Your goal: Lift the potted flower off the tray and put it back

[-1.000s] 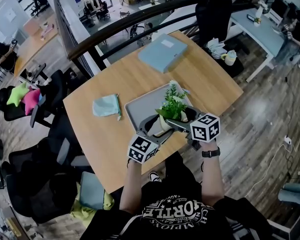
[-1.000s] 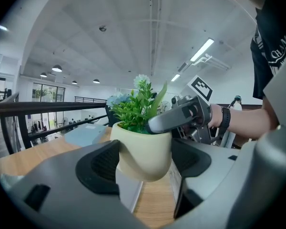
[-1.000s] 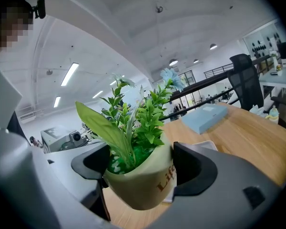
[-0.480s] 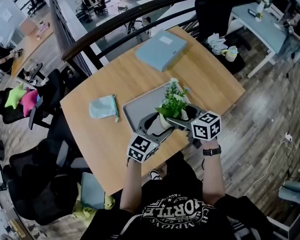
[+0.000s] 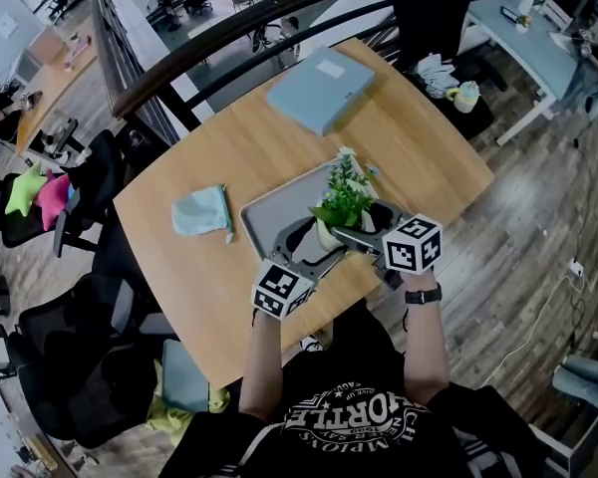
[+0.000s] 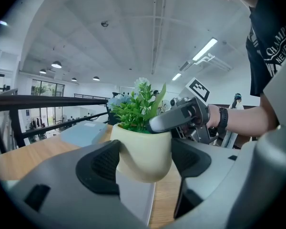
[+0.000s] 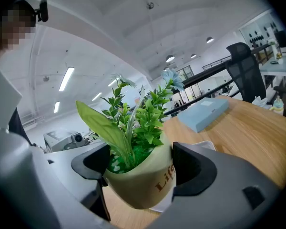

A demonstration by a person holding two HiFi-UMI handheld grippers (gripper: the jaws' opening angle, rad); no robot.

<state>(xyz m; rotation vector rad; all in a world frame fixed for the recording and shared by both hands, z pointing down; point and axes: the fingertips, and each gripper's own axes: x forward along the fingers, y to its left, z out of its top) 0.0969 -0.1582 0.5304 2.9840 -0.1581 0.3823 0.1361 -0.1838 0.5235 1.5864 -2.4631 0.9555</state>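
One potted flower, clamped by two grippers, just above one tray.

One light wooden table (image 5: 229,157) carries three loose things. The largest is one flat pale-blue box (image 5: 319,90) at the far edge. Next is one grey rectangular metal tray (image 5: 271,212) near the person, then one crumpled light-blue cloth (image 5: 201,212) just left of the tray. The left gripper (image 6: 142,162) and the right gripper (image 7: 139,168) come in from opposite sides, each with both dark pads pressed on the same pot. The green potted flower in a cream ceramic pot (image 5: 341,207) is thus doubly held over the tray's near right part, its base clear of the surface.
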